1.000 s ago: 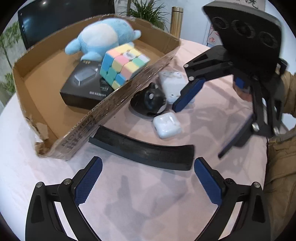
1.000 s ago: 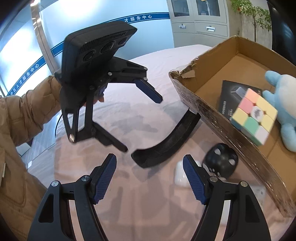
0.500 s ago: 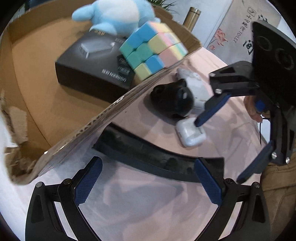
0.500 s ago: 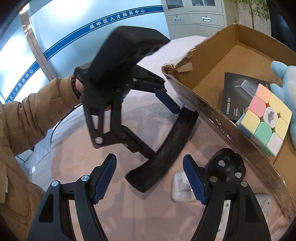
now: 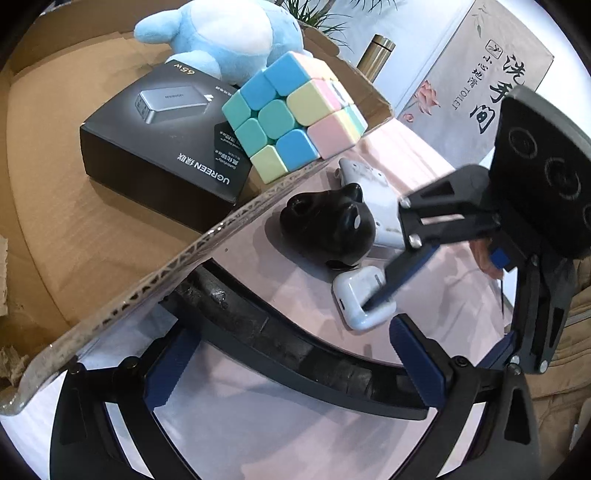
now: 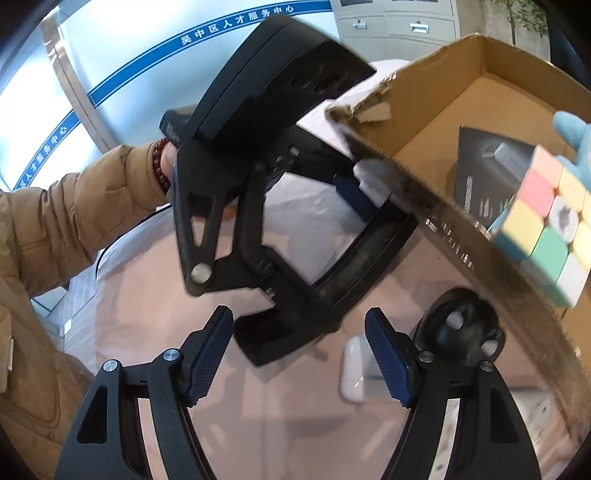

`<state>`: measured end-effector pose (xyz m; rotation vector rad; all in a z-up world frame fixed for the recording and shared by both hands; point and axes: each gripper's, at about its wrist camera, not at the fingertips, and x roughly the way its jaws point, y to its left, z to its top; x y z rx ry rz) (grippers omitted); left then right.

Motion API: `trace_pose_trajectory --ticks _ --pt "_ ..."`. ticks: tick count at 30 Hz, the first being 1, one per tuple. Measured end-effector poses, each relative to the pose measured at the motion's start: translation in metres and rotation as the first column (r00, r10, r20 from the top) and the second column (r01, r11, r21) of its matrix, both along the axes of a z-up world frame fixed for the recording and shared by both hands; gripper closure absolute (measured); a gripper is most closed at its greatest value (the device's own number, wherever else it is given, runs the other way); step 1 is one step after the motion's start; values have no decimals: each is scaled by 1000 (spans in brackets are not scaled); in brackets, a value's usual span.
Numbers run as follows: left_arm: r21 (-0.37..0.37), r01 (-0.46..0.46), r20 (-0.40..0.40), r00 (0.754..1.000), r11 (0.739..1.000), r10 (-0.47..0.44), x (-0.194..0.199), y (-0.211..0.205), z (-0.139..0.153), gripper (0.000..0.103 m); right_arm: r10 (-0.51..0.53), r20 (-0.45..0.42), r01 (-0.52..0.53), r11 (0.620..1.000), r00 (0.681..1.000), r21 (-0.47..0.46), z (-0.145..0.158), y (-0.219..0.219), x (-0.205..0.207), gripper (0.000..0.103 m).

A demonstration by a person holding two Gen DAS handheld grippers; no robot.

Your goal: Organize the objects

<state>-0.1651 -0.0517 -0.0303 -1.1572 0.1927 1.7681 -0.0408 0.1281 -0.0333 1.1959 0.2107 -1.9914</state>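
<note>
**Q:** As both grippers close in on the table beside the cardboard box (image 5: 122, 306), what has just changed?

**A:** The left gripper (image 5: 291, 365), fingers spread wide, now straddles the curved black strip (image 5: 295, 350) lying against the box wall; a second ago it hung well back from it. That reads as a grasp being lined up, nothing pinched yet.

**Q:** And the right gripper (image 6: 299, 354)?

**A:** It has dropped lower too, fingers spread and holding nothing, one blue pad (image 5: 402, 277) over the white earbud case (image 5: 354, 295), just beside the black round gadget (image 5: 325, 229).

**Q:** How far along is the tidying?

**A:** The plush toy (image 5: 229, 33), pastel cube (image 5: 291, 114) and black carton (image 5: 162, 133) already sit in the box; strip, case and gadget remain outside on the pink cloth (image 5: 295, 443).
</note>
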Motion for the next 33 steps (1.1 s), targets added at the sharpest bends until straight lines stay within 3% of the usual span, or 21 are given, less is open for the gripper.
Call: trace_pose_trajectory --ticks 2,7,10,12,22,23,24,25,33 --pt "-11 -9 -24 1000 1000 9 9 8 -2 2 -3 26 3 1000 1000 -3 -6 -3 2 42" --pt "-15 -21 -57 998 1000 20 18 7 1 4 -19 57 20 1000 998 -20 -17 -9 6 50" --pt "1 -28 -57 998 1000 28 23 5 2 9 -34 58 36 999 998 -31 -18 -14 7 54" --pt "16 -25 -54 998 1000 26 28 3 3 18 -40 63 42 998 997 -36 -18 -17 4 56" --pt "34 -10 -66 998 999 12 41 -4 3 33 -70 75 74 996 995 -52 -22 -20 7 65" --pt "34 -10 -66 998 999 12 41 -3 3 35 -68 74 71 996 995 -49 -21 -20 6 67" --pt "39 -1 -54 999 999 3 43 -2 3 43 -66 78 69 997 995 -46 -21 -19 5 74" --pt "47 9 -38 999 999 -7 31 2 1 45 -67 84 71 997 994 -42 -22 -19 5 84" --pt "43 30 -35 999 999 -28 35 15 4 46 -73 84 76 996 994 -36 -23 -9 5 86"
